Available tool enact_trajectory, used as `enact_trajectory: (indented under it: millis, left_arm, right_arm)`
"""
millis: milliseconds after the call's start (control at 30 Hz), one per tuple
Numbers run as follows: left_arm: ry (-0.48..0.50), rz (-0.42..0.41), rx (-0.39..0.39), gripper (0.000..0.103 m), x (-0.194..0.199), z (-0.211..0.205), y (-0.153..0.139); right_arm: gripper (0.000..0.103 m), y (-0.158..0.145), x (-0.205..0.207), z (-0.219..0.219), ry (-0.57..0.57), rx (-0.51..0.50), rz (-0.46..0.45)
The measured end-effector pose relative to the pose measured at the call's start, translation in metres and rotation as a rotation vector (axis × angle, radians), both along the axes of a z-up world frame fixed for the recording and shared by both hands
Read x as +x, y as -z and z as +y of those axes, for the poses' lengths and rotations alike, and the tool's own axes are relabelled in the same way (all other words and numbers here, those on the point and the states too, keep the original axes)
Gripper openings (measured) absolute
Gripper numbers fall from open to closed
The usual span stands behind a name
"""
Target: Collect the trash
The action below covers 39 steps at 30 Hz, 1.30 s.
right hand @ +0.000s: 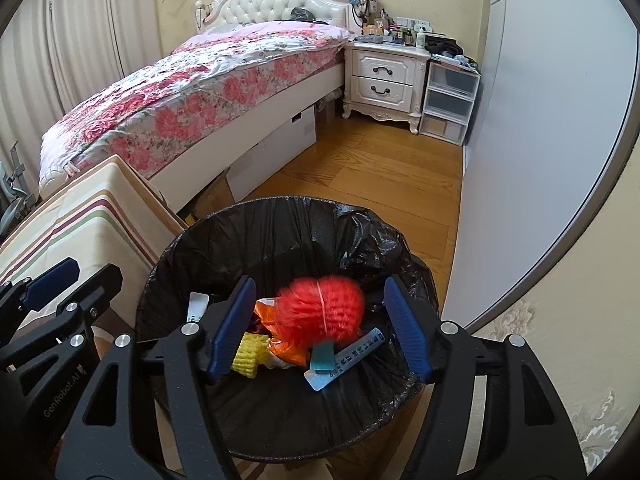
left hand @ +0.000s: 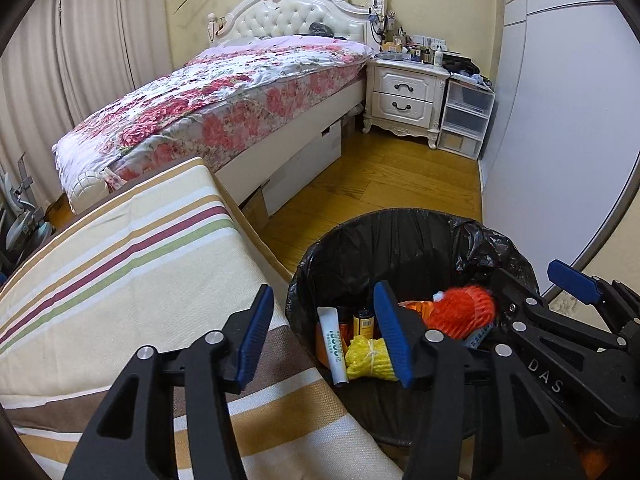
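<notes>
Trash bin: black-lined round bin (right hand: 280, 220) on the wood floor, right below both grippers, mouth wide open and facing up.
Red mesh bundle: blurred red netting (right hand: 320, 308) in the bin's mouth, between the right pads but touching neither, on top of the pile.
Rest of the pile: yellow rope coil (left hand: 370, 358), white tube (left hand: 334, 346), dark little bottles (left hand: 362, 320), orange wrapper (right hand: 286, 350), teal packet and blue-printed strip (right hand: 358, 352), all inside the liner.
Right gripper: over the bin (right hand: 320, 330), blue pads spread well apart, nothing pinched.
Left gripper: hanging at the bin's left rim (left hand: 326, 334), fingers spread, empty; one pad over the cushion, the other over the trash.
Crowding: the two grippers sit close side by side, each showing at the edge of the other's view.
Left side: striped cushion (left hand: 120, 272) pressed right against the bin, no gap there.
Beyond: floral-covered bed (left hand: 224, 104) behind the cushion, white boxes under its frame.
Far corner: white nightstand (left hand: 404, 96) cluttered on top, clear drawer unit (left hand: 466, 118) beside it.
Right side: pale wardrobe panel (right hand: 540, 140) running close along the bin.
Open room: bare wood floor (right hand: 380, 168) from the bin's far rim to the nightstand.
</notes>
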State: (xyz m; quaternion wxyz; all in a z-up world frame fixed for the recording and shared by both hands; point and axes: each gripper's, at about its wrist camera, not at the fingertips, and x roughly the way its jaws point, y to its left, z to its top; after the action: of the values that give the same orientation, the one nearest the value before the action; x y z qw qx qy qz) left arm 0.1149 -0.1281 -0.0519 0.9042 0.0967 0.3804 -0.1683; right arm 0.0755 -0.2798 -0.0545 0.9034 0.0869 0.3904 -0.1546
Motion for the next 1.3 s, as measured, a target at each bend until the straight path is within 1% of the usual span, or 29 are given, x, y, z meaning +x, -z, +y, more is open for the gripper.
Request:
enact_trajectory:
  millis: [67, 167, 267, 433, 533, 600, 800, 1000, 1300]
  left_arm:
    - [-0.002, -0.001, 0.0, 0.056, 0.0, 0.0, 0.0]
    - [-0.011, -0.014, 0.005, 0.063, -0.001, 0.001, -0.001]
    - [-0.028, -0.035, 0.032, 0.067, -0.004, 0.001, -0.002]
    - [-0.035, -0.036, 0.028, 0.068, -0.008, 0.008, -0.003]
    - [-0.047, -0.035, 0.025, 0.069, -0.011, 0.015, -0.004]
    - [-0.064, -0.042, 0.034, 0.072, -0.015, 0.02, -0.005]
    - [-0.096, -0.036, 0.022, 0.073, -0.028, 0.04, -0.006]
    - [-0.135, -0.054, 0.048, 0.075, -0.047, 0.061, -0.007]
    - [-0.165, -0.072, 0.027, 0.076, -0.072, 0.088, -0.015]
  right_arm:
    - [0.066, 0.001, -0.001, -0.001, 0.006, -0.001, 0.002]
    - [0.067, 0.001, -0.003, -0.002, 0.015, -0.001, 0.002]
    - [0.072, 0.001, -0.006, -0.001, 0.022, -0.008, -0.002]
    - [0.077, -0.001, -0.013, 0.0, 0.035, -0.008, -0.009]
    - [0.078, -0.003, -0.018, 0.004, 0.033, -0.009, -0.01]
    - [0.079, -0.004, -0.023, 0.008, 0.026, -0.012, -0.01]
    - [0.08, -0.006, -0.035, 0.02, 0.008, -0.002, -0.013]
    - [0.081, -0.011, -0.049, 0.036, -0.02, -0.018, -0.022]
    - [0.081, -0.021, -0.07, 0.057, -0.057, -0.033, -0.045]
